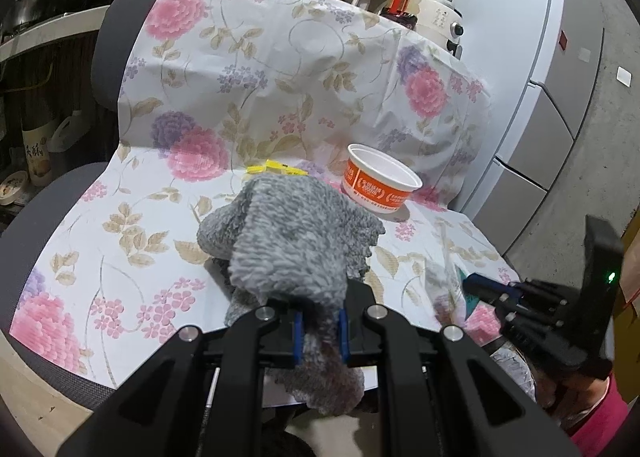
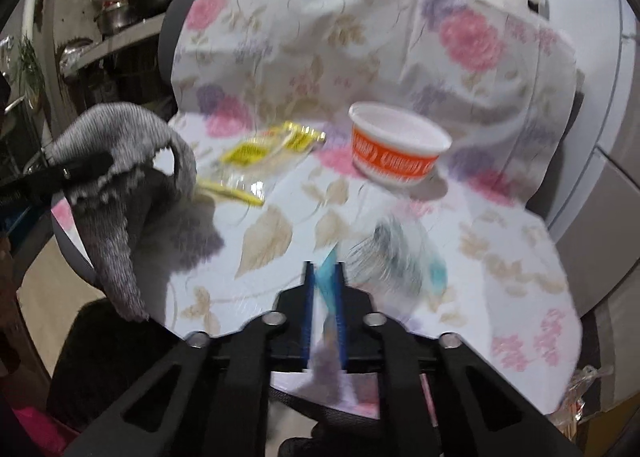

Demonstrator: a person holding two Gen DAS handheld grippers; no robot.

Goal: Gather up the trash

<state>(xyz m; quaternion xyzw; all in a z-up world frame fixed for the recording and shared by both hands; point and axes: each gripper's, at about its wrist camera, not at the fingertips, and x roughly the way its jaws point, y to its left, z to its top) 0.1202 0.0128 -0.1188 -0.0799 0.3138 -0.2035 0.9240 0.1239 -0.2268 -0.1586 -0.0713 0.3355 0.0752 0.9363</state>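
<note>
The left gripper [image 1: 319, 331] has its jaws pressed narrow on a grey cloth [image 1: 288, 241], which hangs bunched over the flowered sheet [image 1: 120, 225] covering the chair seat. The right gripper [image 2: 325, 297] has its jaws shut on a thin blue-and-clear wrapper [image 2: 394, 257]; the picture is blurred, but the wrapper's near end sits between the pads and the rest trails forward and to the right over the sheet. An orange and white cup [image 2: 396, 149] stands upright further back on the seat, ahead and to the right of the right jaws. A yellow wrapper [image 2: 260, 153] lies flat left of the cup, its long side running left to right, close beside the cloth. Judging by this, the right hand is nearer the cup, the left nearer the yellow wrapper.
</note>
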